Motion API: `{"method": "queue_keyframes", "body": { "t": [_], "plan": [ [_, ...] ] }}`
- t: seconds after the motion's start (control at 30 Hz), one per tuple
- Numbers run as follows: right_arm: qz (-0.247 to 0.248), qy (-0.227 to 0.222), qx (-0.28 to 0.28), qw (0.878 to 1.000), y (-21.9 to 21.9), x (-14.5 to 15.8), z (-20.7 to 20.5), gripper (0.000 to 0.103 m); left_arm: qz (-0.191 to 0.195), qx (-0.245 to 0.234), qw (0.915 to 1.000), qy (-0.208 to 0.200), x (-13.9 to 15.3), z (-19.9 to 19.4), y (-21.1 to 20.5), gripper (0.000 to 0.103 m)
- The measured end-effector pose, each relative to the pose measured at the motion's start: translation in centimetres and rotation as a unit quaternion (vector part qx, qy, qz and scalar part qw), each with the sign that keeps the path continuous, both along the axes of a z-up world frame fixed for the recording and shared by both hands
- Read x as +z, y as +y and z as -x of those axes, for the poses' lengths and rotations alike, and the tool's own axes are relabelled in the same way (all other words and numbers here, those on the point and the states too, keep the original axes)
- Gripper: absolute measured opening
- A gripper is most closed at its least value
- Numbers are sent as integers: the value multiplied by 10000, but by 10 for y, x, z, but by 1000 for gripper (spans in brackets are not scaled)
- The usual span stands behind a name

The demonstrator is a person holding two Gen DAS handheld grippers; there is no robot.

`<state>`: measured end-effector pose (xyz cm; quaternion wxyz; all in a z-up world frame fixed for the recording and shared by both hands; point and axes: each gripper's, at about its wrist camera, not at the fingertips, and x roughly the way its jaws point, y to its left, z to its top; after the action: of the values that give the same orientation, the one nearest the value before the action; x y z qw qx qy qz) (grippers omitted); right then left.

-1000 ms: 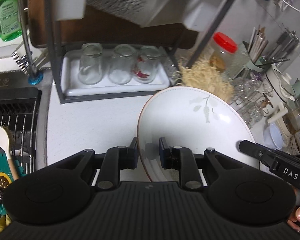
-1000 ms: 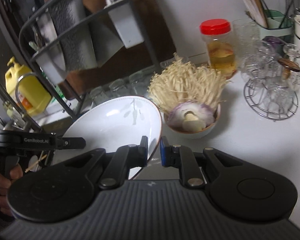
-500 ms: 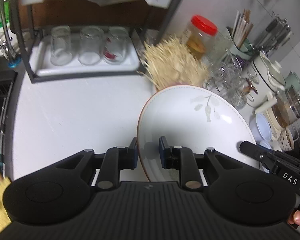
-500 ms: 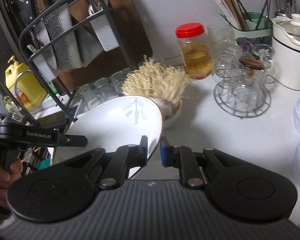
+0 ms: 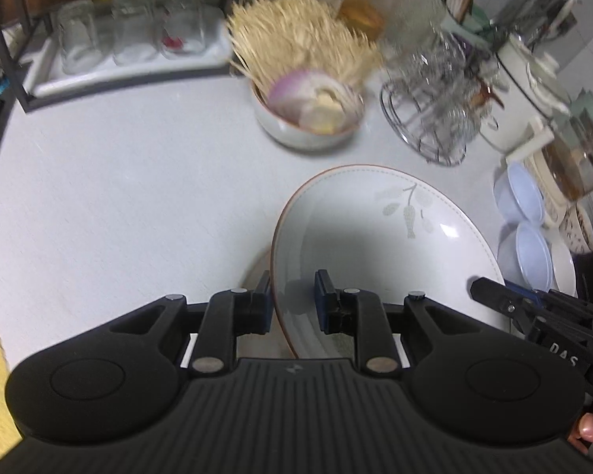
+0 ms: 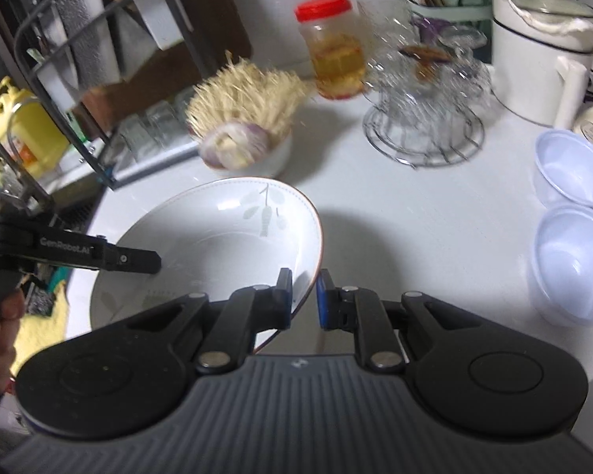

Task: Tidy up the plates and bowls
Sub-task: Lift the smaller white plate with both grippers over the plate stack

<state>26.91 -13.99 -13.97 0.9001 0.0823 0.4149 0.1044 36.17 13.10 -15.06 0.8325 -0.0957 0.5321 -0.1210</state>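
Left hand-held gripper: jaws narrowed onto the left rim of the white plate, one pad outside the rim, the other inside on the plate's face. Clamped.

Right hand-held gripper: jaws narrowed onto the opposite rim of the same plate, rim sitting between the two pads. The inner pad touches the plate; contact at the outer blue pad is hard to confirm, a slim gap may show.

Plate: leaf motif, brown edge, held tilted between both grippers above the white surface; a shadow lies under it.

Surroundings: bowl of enoki and sliced onion stands beyond the plate, apart from it. Two pale plastic bowls rest on the surface to the right, near but not touching the plate. Wire rack of glasses and red-lidded jar sit further back, blurred.
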Motion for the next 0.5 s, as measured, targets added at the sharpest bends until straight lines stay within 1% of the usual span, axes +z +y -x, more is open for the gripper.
{"method": "queue_keyframes", "body": {
  "t": [0.1,0.27,0.43,0.5],
  "plan": [
    [141,27,-20,9999,-6,-8,5,16,-88,-47,9999,74,-6,4,-12,24],
    [150,100,3,9998,-12,-17,9,16,-97,-87,9996,231,-15,3,-16,25],
    [126,82,5,9999,-15,-23,13,16,-171,-160,9993,276,-17,4,-19,25],
    [105,75,-34,9999,-16,-25,13,16,-258,-202,9992,243,-14,2,-23,25]
  ]
}}
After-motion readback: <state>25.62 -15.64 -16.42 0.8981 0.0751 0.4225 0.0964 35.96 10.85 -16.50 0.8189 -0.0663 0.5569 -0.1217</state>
